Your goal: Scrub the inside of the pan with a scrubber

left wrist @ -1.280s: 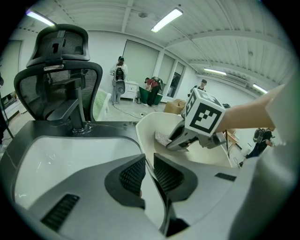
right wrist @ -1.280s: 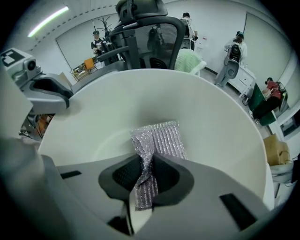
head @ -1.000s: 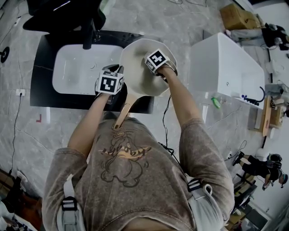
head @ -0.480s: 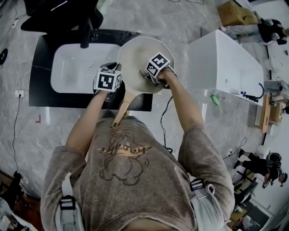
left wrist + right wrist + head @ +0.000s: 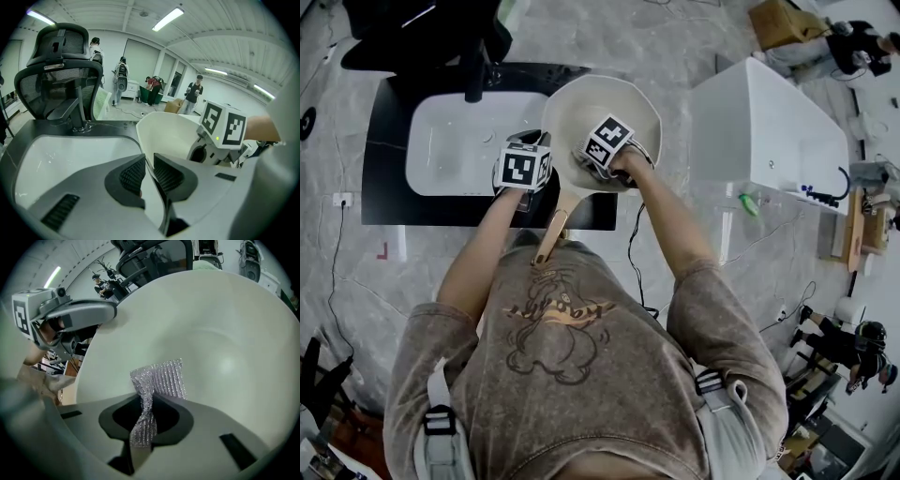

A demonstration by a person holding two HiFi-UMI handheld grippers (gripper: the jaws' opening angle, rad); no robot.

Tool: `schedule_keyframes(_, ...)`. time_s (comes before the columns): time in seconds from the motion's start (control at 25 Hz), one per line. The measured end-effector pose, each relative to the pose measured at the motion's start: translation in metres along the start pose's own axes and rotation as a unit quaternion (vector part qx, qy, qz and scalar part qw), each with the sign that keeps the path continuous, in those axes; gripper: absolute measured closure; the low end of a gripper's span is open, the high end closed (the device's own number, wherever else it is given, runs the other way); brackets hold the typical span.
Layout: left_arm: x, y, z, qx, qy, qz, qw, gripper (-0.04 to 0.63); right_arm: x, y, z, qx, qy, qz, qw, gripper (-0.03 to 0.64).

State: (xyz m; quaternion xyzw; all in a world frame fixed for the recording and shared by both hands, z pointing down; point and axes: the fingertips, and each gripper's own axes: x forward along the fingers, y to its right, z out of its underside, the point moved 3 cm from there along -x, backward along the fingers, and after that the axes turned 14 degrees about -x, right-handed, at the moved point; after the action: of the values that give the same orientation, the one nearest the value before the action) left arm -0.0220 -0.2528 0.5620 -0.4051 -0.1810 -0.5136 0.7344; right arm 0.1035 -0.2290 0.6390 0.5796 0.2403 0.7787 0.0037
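A cream pan (image 5: 614, 101) with a wooden handle (image 5: 549, 236) is held tilted over the counter's right end. My left gripper (image 5: 525, 170) is shut on its rim near the handle; in the left gripper view the thin pan wall (image 5: 174, 135) runs between the ribbed pads (image 5: 132, 174). Inside the pan, my right gripper (image 5: 602, 152) is shut on a silver mesh scrubber (image 5: 158, 379). The scrubber sticks out past the jaws against the pan's inner surface (image 5: 225, 333). In the head view the marker cube hides the scrubber.
A white sink (image 5: 450, 141) set in a black counter (image 5: 384, 192) lies left of the pan, with a dark faucet (image 5: 475, 80) behind it. A black office chair (image 5: 61, 70) stands beyond. A white cabinet (image 5: 769, 131) is at the right. People stand far off.
My right gripper has slid with the scrubber from the pan's right side toward its middle and tipped further down. The left gripper and the pan have stayed put.
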Motion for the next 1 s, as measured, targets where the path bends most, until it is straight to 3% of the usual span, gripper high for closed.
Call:
schedule_keyframes(0.28,0.000,-0.002,0.000,0.003,-0.003,0.000,1.0000,0.530,0.000,0.012,-0.033,0.022,0.082,0.021,0.996,0.537)
schedule_keyframes(0.44,0.000,0.001,0.001,0.007,-0.006,0.002,1.0000,0.529,-0.012,0.037,-0.046,0.026,0.121,0.113,0.986,0.535)
schedule_keyframes(0.56,-0.001,0.001,-0.001,0.010,-0.008,0.004,0.9999,0.529,-0.019,0.049,-0.046,0.009,0.123,0.182,0.976,0.535)
schedule_keyframes(1.0,-0.001,0.000,-0.002,0.008,-0.019,0.004,0.9998,0.529,-0.037,0.034,-0.043,-0.018,0.158,0.238,0.958,0.532)
